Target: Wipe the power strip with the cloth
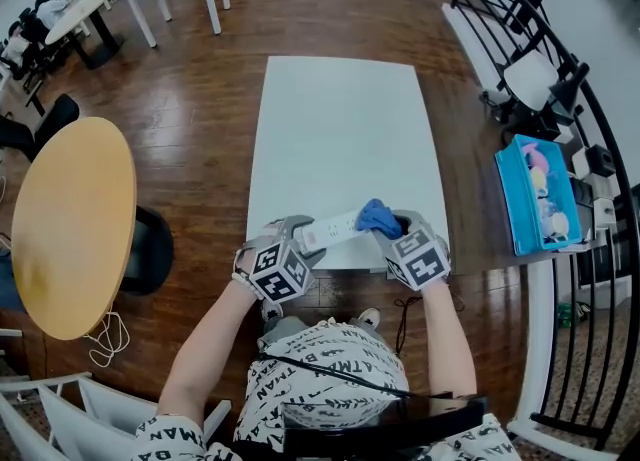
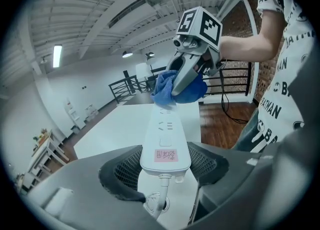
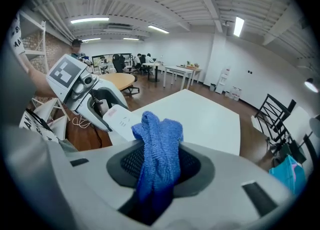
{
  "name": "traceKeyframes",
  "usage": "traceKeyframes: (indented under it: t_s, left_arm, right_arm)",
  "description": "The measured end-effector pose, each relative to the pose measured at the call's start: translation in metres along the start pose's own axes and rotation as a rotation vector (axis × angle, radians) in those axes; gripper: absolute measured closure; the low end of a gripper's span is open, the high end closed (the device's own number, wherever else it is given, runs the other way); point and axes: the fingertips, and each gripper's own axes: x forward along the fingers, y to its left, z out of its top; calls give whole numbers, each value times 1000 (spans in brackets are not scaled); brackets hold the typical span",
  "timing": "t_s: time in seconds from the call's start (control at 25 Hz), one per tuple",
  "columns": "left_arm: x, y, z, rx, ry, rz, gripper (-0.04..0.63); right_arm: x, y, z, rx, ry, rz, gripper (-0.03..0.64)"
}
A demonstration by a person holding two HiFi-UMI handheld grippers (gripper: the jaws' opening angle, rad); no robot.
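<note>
The right gripper (image 3: 159,173) has its jaws clamped on a bunched blue cloth (image 3: 159,141) that stands up between them. Just behind it, at the near edge of the white table (image 3: 210,119), the left gripper (image 3: 106,116) holds a white power strip (image 3: 120,120) — pink label up.

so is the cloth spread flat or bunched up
Bunched up: the cloth stands crumpled in a wad, clamped between the right tongs.
</note>
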Motion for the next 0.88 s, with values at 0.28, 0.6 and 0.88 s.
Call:
traceKeyframes:
  t_s: [0.28, 0.6, 0.88]
  left_arm:
    - [3, 0, -1, 22, 19, 5, 315]
    - [9, -5, 7, 48, 10, 7, 314]
    - [3, -4, 13, 33, -37, 16, 314]
  right_arm:
    - [11, 54, 19, -68, -1, 139, 482]
    - [16, 113, 46, -150, 2, 308, 482]
    - [0, 121, 68, 113, -162, 542, 482]
